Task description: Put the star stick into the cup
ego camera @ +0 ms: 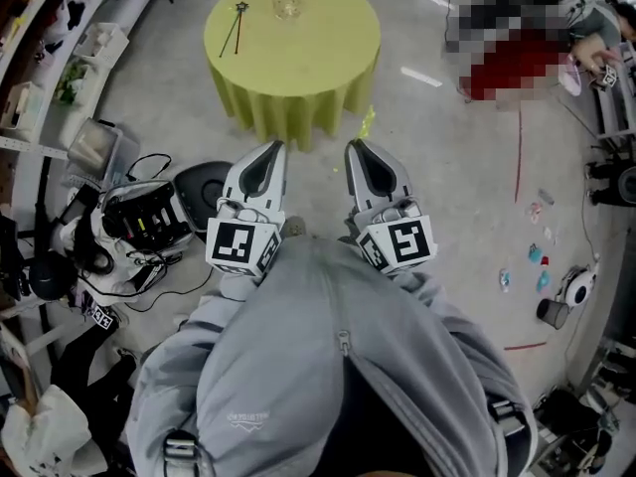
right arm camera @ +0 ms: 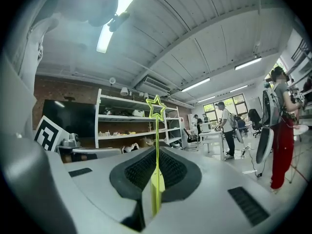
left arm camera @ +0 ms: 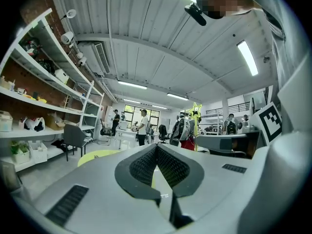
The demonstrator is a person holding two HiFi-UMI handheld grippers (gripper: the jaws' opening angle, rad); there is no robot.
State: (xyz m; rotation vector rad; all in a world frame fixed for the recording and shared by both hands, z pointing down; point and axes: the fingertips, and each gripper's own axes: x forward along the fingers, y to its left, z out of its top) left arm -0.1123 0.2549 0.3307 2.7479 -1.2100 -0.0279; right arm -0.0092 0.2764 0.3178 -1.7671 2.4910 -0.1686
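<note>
My right gripper is shut on a thin yellow-green star stick, which points out past the jaws with the star at its far end. That star shows just beyond the right gripper's tip, over the floor, and also appears as the star in the left gripper view. My left gripper is shut with nothing in it. Both are held close to my chest. A clear cup stands on the round yellow-green table ahead.
A dark star-tipped stick lies on the table left of the cup. Black cases and cables clutter the floor at left, beside shelves. A person in red stands at upper right. Small items lie on the floor at right.
</note>
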